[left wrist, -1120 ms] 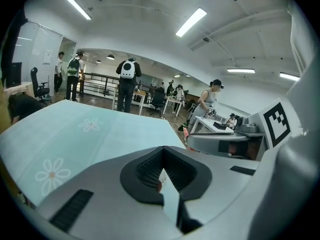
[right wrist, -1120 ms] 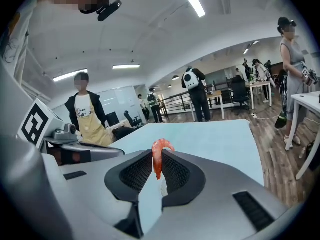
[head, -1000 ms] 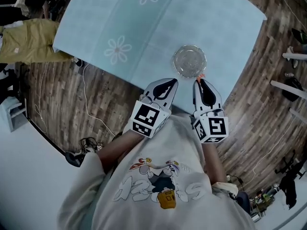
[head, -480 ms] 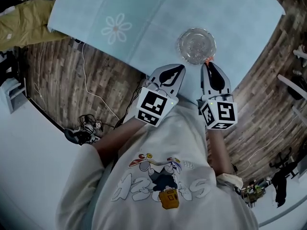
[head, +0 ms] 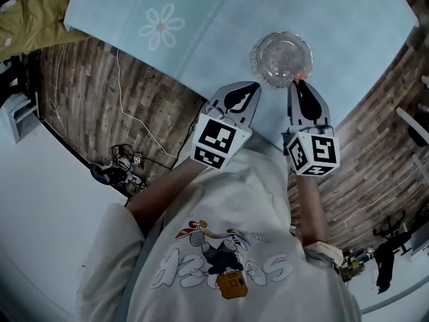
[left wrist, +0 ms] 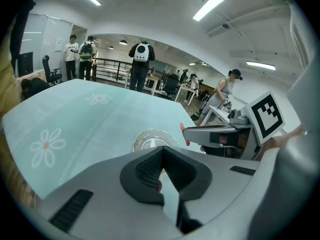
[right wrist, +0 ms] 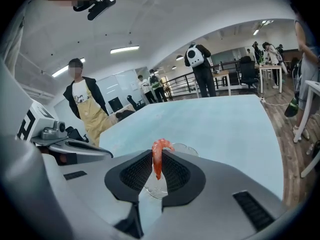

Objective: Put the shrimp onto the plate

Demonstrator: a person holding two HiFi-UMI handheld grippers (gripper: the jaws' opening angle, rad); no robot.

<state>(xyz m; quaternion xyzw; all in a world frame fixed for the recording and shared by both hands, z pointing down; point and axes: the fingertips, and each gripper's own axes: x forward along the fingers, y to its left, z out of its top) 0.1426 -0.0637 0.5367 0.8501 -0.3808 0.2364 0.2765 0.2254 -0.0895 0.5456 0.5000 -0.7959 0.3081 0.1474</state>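
A clear glass plate (head: 281, 59) stands on the light blue tablecloth (head: 201, 19), close to its near edge. My right gripper (head: 299, 83) is shut on an orange shrimp (right wrist: 158, 156), held upright between the pads just at the plate's near right rim. The shrimp (head: 299, 78) shows as a small orange spot in the head view. The plate (right wrist: 186, 148) lies right beyond the jaws in the right gripper view. My left gripper (head: 251, 87) is shut and holds nothing, hovering to the near left of the plate (left wrist: 152, 140). The right gripper (left wrist: 215, 134) appears beside it.
The table's near edge (head: 201, 96) runs just under both grippers, with wooden floor (head: 100, 106) and cables below. A tan cloth (head: 33, 19) lies at the far left. Several people (left wrist: 141, 59) stand beyond the table, and one in a tan apron (right wrist: 82, 106) is near its left side.
The head view has drifted, so the plate and both grippers sit higher and further right in it. Both grippers stay at the plate's near rim, with the shrimp still held.
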